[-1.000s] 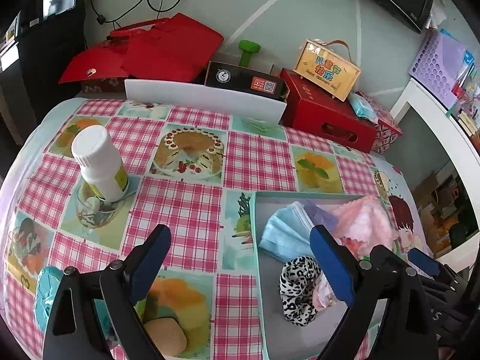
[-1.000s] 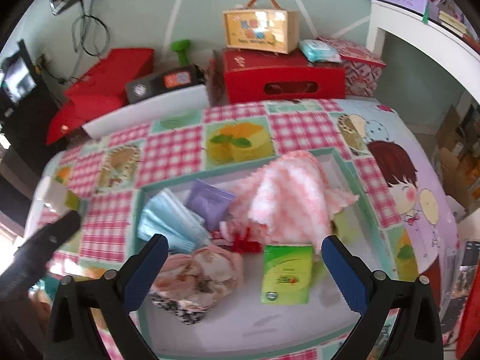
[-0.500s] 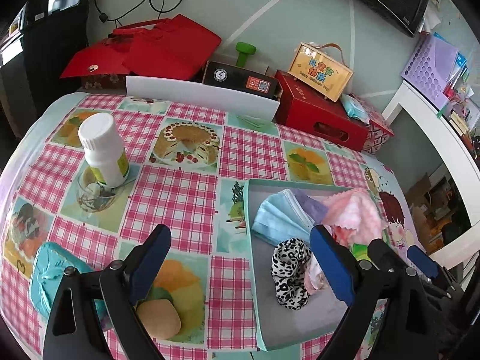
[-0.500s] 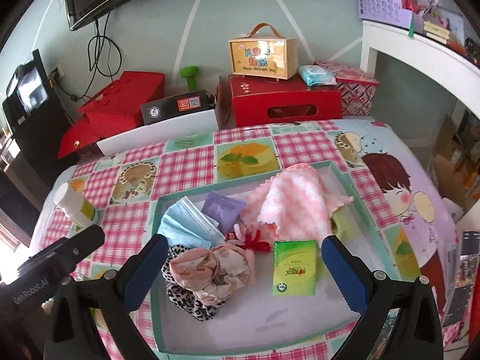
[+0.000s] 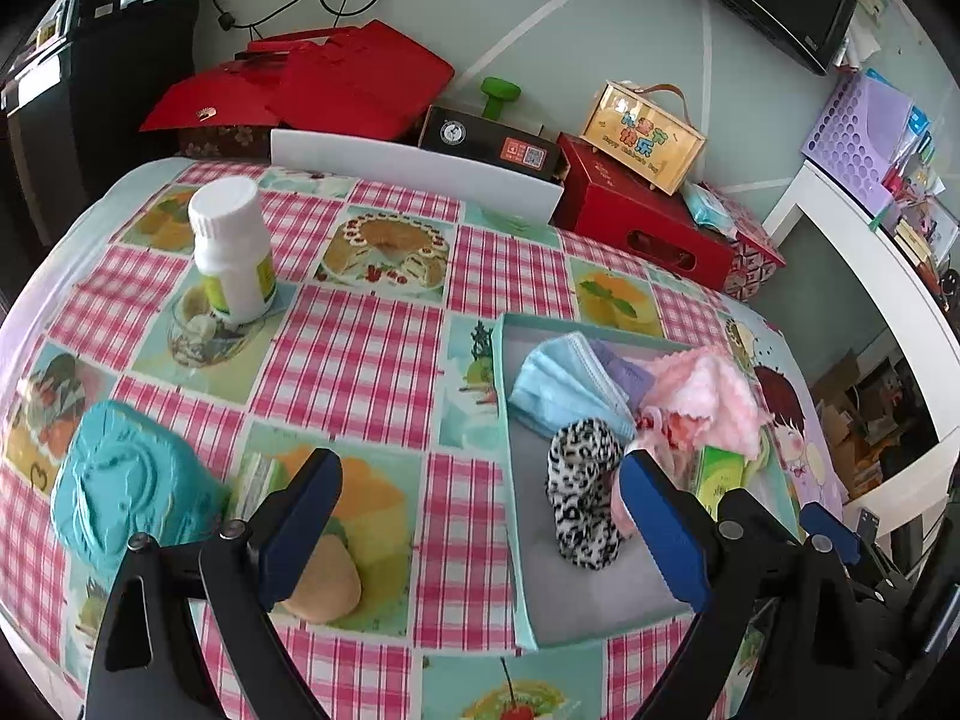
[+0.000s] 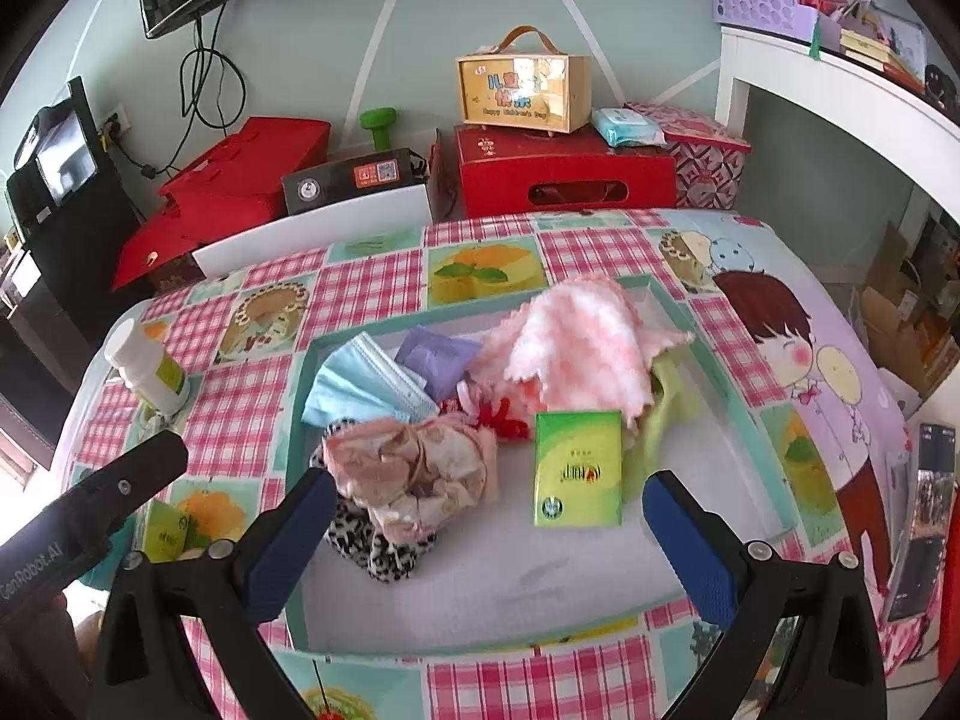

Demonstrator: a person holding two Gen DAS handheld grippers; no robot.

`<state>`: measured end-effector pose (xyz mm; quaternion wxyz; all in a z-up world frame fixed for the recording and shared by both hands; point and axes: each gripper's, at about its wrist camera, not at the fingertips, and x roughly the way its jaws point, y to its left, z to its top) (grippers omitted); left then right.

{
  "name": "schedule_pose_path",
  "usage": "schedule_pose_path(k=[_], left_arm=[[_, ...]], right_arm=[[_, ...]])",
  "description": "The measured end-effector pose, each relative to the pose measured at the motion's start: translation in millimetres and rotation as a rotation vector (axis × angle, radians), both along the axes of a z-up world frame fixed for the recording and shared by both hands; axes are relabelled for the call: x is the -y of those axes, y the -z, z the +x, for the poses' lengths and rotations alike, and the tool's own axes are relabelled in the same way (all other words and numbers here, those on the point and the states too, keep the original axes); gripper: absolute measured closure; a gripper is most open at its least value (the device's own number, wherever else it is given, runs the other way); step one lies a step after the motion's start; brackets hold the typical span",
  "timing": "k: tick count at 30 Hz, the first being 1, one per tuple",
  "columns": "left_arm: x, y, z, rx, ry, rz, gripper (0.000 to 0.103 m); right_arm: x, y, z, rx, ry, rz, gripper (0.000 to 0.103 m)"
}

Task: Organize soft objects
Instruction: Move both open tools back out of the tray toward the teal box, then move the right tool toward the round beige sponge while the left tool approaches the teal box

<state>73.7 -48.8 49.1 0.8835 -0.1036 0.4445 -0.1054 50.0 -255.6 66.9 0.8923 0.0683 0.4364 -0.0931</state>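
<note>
Both cameras now sit higher and farther back than a second ago, so more of the bench [image 5: 372, 348] with its pink checked, picture-printed cloth shows in each view; I read this as the two tools withdrawing after a deposit, not as a reach. The left hand-held gripper [image 5: 480, 525] is spread wide and empty, and so is the right hand-held gripper [image 6: 489, 531].

The shallow teal-rimmed tray [image 6: 708, 354] already holds most of the soft things: a pale blue pleated face mask [image 6: 360, 384], a fluffy pink-and-white cloth [image 6: 582, 354], a leopard-print fabric scrunchie [image 5: 582, 498] and a crumpled pink floral fabric bundle [image 6: 414, 480] lying on top of that scrunchie, with a green tissue packet [image 6: 577, 468] just beside it. All of these lie ahead of and below the right tool, between its blue pads.

Outside the tray, near the left tool, remain a soft-looking teal embossed pouch [image 5: 126, 480] and a tan rounded sponge-like pad [image 5: 324, 585] (its material is a guess). The pad lies just beside the left blue finger [image 5: 300, 528]. These look like the next candidates. The white plastic bottle [image 5: 231, 246] stands well apart.
</note>
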Motion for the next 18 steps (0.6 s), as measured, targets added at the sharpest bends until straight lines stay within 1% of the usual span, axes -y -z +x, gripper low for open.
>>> schedule_pose_path(k=[5,8,14,18], left_arm=[[-2.9,6.1,-19.2,-0.008,0.000,0.020,0.009],[-7.3,7.0,-29.6,-0.021,-0.012,0.017,0.009],[-18.1,6.2,-46.6,-0.018,-0.063,0.035,0.009],[-27.4,10.8,-54.5,-0.053,-0.091,0.039,0.009]], right_arm=[[-3.6,6.0,-11.7,-0.019,-0.017,0.012,0.000],[-7.2,7.6,-18.8,-0.020,-0.028,0.007,0.000],[-14.8,9.7,-30.3,-0.020,-0.049,0.007,0.000],[-22.3,10.1,-33.2,-0.024,-0.066,-0.004,0.000]])
